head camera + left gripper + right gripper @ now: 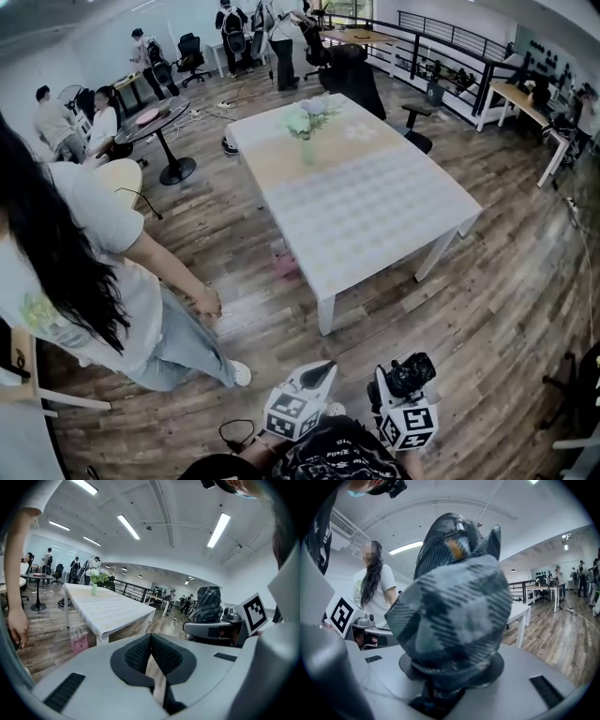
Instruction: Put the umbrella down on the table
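Plaid cloth umbrella (454, 606) (matt weave); floor (506, 309) of wood planks.

Bright, even light comes from long ceiling strips (127, 526), which burn out to pure white. The pale table (375, 216) glares softly and throws only a faint shadow on the floor (506, 309). All three views bulge, bending lines toward dark, rounded corners. The umbrella (454, 606), very close, is soft and out of focus.
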The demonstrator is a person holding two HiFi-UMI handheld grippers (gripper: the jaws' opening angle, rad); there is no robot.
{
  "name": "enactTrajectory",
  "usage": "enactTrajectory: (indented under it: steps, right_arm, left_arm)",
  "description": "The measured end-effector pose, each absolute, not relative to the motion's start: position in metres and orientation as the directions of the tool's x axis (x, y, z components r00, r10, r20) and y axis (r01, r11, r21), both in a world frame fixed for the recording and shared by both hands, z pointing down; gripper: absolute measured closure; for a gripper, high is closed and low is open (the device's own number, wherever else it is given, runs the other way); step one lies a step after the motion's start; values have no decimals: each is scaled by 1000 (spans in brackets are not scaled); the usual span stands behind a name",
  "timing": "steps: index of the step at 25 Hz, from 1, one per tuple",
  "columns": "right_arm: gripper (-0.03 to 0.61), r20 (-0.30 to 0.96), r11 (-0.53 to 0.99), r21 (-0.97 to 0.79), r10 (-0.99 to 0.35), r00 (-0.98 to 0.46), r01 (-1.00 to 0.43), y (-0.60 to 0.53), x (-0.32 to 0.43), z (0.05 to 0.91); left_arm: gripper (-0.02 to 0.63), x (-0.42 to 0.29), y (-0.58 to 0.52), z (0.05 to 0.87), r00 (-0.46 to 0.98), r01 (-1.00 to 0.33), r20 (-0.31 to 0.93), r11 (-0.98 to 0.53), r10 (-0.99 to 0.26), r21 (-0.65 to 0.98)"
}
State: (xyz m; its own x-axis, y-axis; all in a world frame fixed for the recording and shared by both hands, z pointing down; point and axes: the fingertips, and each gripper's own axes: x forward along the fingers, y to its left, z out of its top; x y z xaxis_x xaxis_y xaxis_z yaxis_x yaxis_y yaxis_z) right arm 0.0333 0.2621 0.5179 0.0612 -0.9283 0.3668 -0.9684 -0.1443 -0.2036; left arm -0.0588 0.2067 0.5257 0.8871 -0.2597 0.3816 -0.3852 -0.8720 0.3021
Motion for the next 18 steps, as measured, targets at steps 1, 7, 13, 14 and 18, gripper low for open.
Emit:
enactTrajectory:
  steps: [1, 7, 13, 14, 18]
  right_arm:
    - [430, 368, -150, -205, -927, 66, -967, 261, 39, 518]
    - [430, 378, -193, -218, -921, 100, -957, 247, 76, 534]
    - [430, 393, -229, -206, -910, 134, -951, 201, 119, 543]
    - [430, 396, -232, -201, -908, 138, -952, 190, 127, 543]
    - [430, 401, -229, -187, -906, 139, -955, 138, 151, 543]
  left_arm:
    - [594, -53, 204, 527, 886, -385, 385, -872, -258, 303]
    - [595, -9, 179, 542, 890, -360, 392, -885, -231, 296]
    - [594, 35, 127, 555, 899, -328, 391, -897, -199, 297]
    - [594, 43, 116, 555, 900, -328, 389, -895, -199, 301]
    - [594, 66, 59, 557, 900, -340, 377, -891, -216, 302]
